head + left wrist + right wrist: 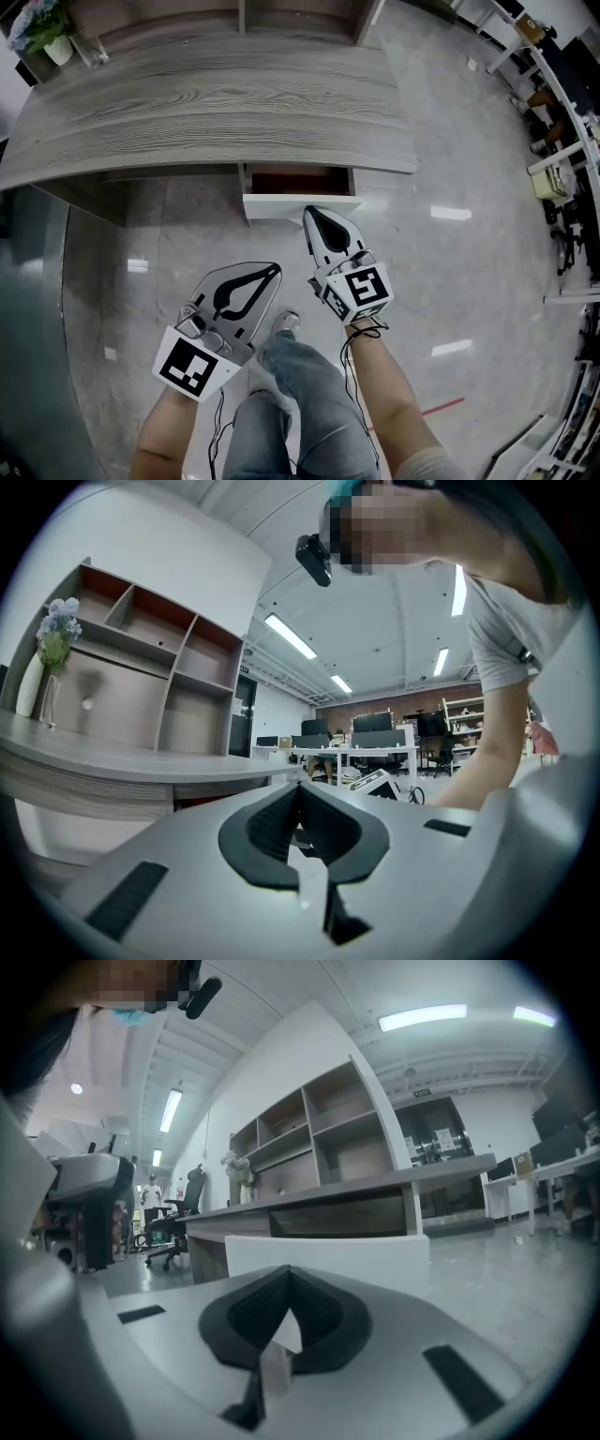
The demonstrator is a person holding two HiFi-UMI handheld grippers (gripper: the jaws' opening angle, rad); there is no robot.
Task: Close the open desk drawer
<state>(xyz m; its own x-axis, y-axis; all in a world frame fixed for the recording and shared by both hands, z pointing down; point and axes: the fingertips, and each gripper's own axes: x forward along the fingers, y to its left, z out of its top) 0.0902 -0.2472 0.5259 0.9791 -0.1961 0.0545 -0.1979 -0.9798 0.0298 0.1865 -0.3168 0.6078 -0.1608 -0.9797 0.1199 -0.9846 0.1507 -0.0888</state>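
Both shut, empty: right hand-held gripper (pixel 314 217) sits just at the white drawer front (pixel 300 204) under the bench (pixel 206 103) front edge. The panel looks stiff and should glide, so push it mid-panel. Left hand-held gripper (pixel 277 269) hangs back.

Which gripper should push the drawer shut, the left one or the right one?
Probably the right. The right gripper, jaws together, points straight at the white drawer front, with its tip right by it. The left gripper hangs farther back and off to the side.

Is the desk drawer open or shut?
Open. The drawer sticks out from under the desk, with its dark inside showing behind the white front.
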